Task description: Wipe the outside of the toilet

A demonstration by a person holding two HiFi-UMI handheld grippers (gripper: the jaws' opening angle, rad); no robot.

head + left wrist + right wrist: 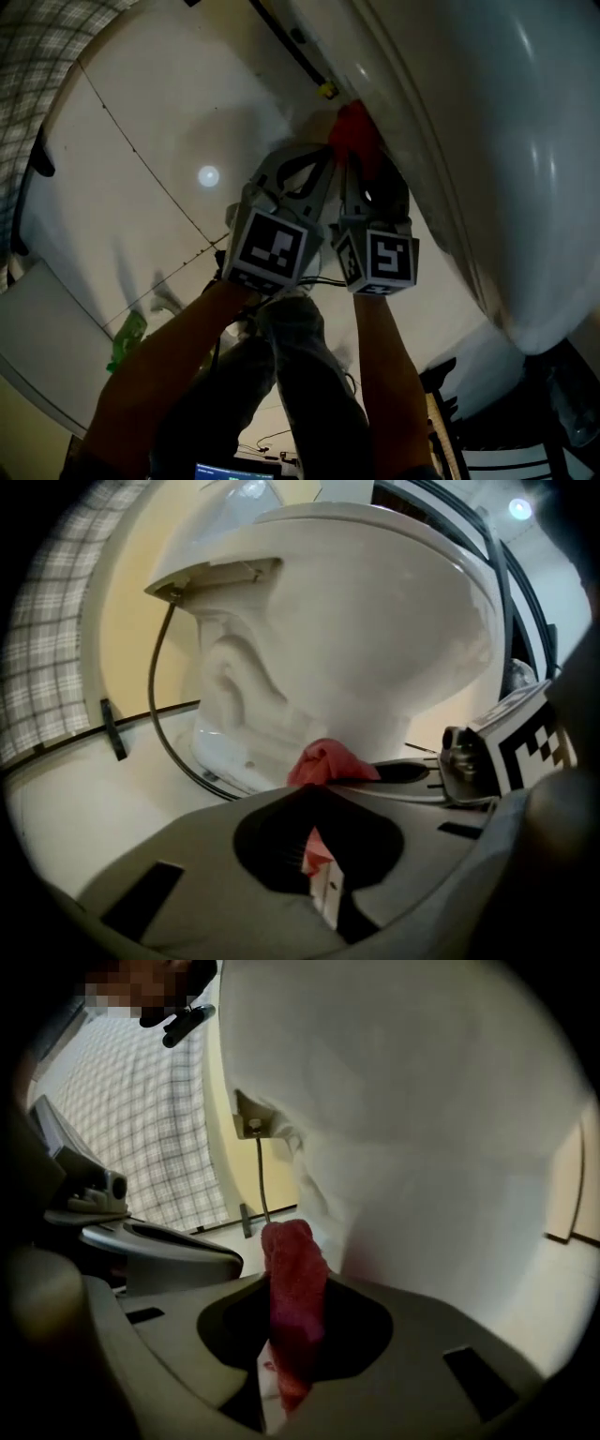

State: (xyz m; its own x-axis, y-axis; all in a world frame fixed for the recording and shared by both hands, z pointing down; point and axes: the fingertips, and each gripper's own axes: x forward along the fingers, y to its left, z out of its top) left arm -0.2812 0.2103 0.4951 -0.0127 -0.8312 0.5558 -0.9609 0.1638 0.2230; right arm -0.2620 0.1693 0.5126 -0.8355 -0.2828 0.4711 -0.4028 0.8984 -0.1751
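Observation:
The white toilet [487, 141] fills the right of the head view; its bowl and base [356, 630] loom just ahead of both grippers. A red cloth [354, 129] is pressed against the bowl's lower side. My left gripper [330, 152] and my right gripper [362, 157] meet at the cloth, side by side. In the left gripper view the jaws [314, 787] are closed, with red cloth [323, 764] at their tip and a strip in the gap. In the right gripper view the cloth [295, 1297] sticks up from the closed right gripper [291, 1274], touching the toilet [422, 1147].
A dark hose [161, 714] runs from under the tank down round the toilet base. A plaid surface [47, 667] stands at the left. A green item [127, 342] lies on the pale floor [141, 187]. A dark frame [497, 431] sits at the lower right.

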